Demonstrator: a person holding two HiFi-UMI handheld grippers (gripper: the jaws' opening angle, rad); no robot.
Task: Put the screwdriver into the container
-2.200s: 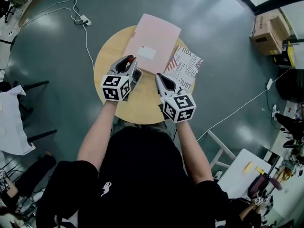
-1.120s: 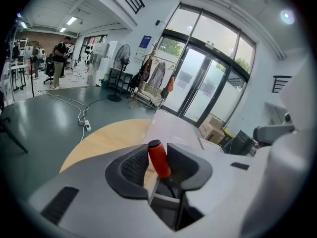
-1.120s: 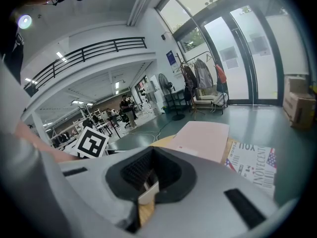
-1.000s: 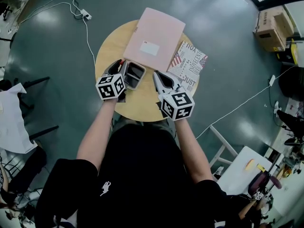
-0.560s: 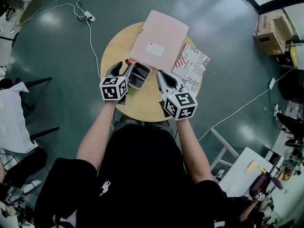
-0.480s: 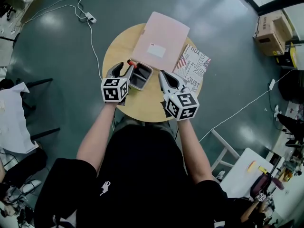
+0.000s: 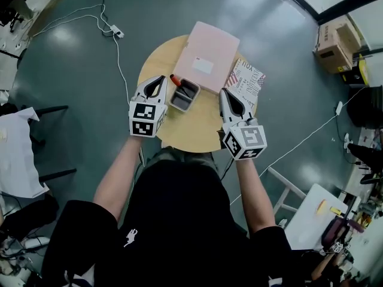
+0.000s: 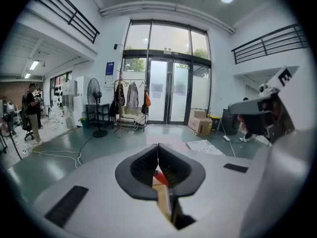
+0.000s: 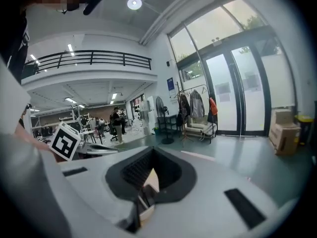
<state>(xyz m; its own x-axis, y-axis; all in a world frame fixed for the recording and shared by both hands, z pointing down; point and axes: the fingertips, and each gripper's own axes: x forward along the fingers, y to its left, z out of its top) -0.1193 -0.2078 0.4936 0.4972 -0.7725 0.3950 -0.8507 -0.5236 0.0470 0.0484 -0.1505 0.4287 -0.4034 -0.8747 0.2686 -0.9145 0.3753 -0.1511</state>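
Observation:
The screwdriver (image 7: 175, 80) has a red handle that sticks out over the far left rim of the small grey container (image 7: 185, 94) on the round wooden table (image 7: 197, 127); its shaft reaches into the container. My left gripper (image 7: 160, 79) hovers just left of the container with its jaws shut and nothing between them. In the left gripper view the pads of the left gripper (image 8: 158, 148) meet, and a bit of the red handle (image 8: 160, 175) shows below them. My right gripper (image 7: 225, 92) hangs right of the container, jaws together and empty; the right gripper view also shows this gripper (image 9: 150, 153) with nothing in it.
A pink folder (image 7: 212, 57) lies at the table's far side, with a printed sheet (image 7: 246, 82) to its right. A power strip and cable (image 7: 116, 33) lie on the floor at the back left. A cardboard box (image 7: 332, 43) stands at the far right.
The left gripper carried the screwdriver to the container, opened and let it go there. It has since drawn back to the left and shut. The right gripper shifted a little to the right.

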